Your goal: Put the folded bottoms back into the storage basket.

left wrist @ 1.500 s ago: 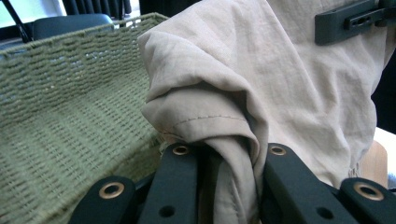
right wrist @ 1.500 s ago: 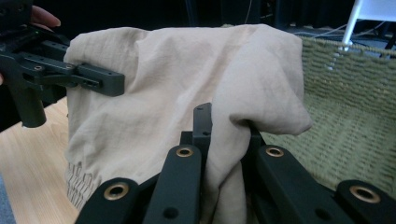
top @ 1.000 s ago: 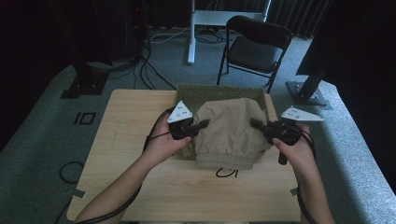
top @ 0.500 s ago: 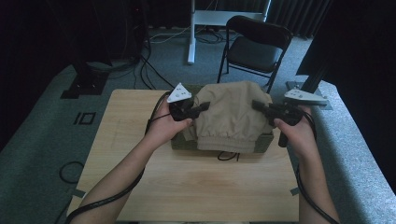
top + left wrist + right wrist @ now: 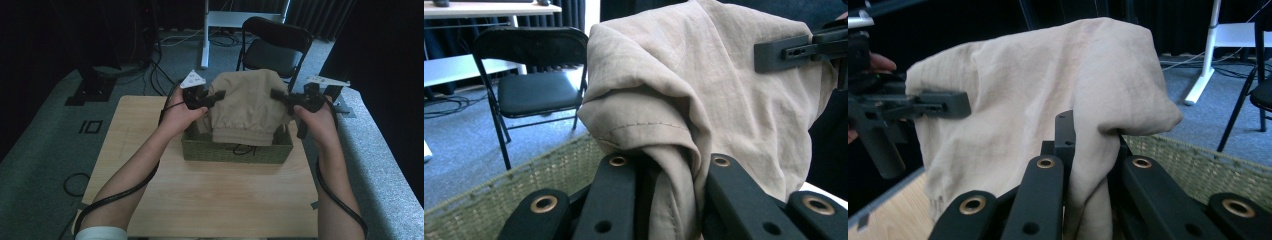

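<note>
**Beige garment held up over the basket**

Your bench (image 5: 215, 195) carries the woven green basket (image 5: 235, 150) at its far middle; take that basket as the landmark. Beyond the basket, off the bench, stands a black folding chair (image 5: 272, 47).

The beige garment (image 5: 247, 107) hangs above the basket, stretched between your two tools, with its gathered hem dipping inside the basket's rim toward the near wall.

Your left tool (image 5: 216, 96) is above the basket's left end, clamped tight on a bunched fold of the garment's left edge; the cloth runs down between its black jaws in the left gripper view (image 5: 671, 200). Your right tool (image 5: 276, 95) is above the basket's right end, likewise closed on the garment's right edge, cloth pinched between its jaws (image 5: 1088, 200).
</note>
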Action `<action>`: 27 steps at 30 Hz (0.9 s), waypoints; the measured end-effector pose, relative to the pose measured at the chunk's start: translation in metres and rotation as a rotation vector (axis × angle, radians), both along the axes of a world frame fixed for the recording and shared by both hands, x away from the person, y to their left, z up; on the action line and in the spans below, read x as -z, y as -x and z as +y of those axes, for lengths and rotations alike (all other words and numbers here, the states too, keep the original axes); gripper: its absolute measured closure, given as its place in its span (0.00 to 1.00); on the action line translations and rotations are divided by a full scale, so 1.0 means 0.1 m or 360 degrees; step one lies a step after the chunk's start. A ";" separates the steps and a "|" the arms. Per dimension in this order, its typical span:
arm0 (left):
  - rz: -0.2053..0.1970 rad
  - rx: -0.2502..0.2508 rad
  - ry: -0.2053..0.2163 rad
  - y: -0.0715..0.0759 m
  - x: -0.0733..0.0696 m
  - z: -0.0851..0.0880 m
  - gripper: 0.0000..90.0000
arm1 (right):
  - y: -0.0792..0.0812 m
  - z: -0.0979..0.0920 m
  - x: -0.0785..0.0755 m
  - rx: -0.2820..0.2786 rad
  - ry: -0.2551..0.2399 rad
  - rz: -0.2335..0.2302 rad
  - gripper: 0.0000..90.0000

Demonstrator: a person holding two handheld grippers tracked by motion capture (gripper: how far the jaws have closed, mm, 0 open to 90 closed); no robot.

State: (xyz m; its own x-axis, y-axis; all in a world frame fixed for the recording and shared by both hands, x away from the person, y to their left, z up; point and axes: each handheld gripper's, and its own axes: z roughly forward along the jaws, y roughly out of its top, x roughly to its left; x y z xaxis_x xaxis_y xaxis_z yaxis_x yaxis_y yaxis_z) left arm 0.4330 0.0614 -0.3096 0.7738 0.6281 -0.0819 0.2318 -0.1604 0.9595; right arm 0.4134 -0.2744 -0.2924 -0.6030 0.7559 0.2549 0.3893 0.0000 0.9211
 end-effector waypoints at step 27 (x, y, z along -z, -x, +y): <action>0.0365 -0.0170 0.0037 -0.76 0.78 -0.05 0.93 | -0.85 0.17 0.74 0.0110 0.0002 0.0273 0.93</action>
State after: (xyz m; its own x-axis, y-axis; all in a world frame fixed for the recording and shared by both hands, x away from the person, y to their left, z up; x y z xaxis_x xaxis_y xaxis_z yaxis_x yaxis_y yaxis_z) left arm 0.5095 0.0561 -0.3876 0.6626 0.7011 -0.2635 0.4585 -0.1015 0.8829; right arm 0.4981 -0.2576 -0.3668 -0.4976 0.7943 0.3486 0.5397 -0.0310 0.8413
